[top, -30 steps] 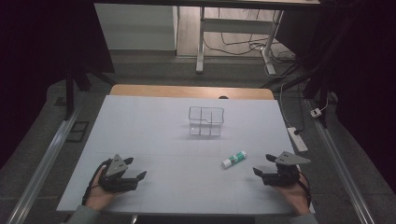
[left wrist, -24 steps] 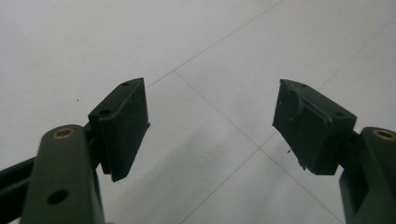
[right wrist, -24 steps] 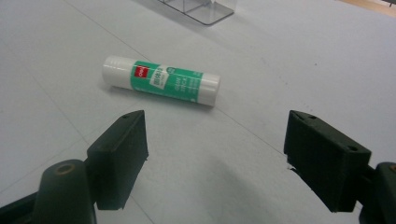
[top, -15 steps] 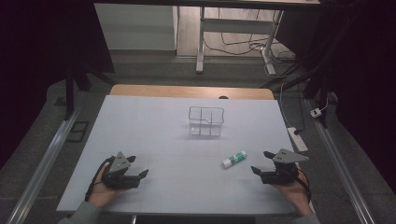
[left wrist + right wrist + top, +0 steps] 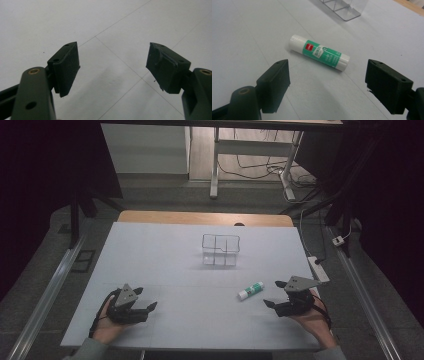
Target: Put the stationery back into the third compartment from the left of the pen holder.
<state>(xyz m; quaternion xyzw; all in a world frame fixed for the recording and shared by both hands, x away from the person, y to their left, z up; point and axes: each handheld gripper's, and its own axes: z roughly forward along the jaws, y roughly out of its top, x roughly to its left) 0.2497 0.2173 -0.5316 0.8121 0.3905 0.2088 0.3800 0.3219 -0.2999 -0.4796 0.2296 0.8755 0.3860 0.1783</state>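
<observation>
Glue stick lies flat on bench, nearer you than clear organizer. Looks light, rigid, smooth, likely to roll; grip mid-barrel. Your right gripper sits just behind it, fingers spread; left gripper spread too, empty.

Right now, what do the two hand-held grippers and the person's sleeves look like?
Both grippers, left and right, are black with two blocky fingers on arms showing brass-coloured screw holes. Each carries a grey three-cornered plate on top. The sleeves look grey.
</observation>
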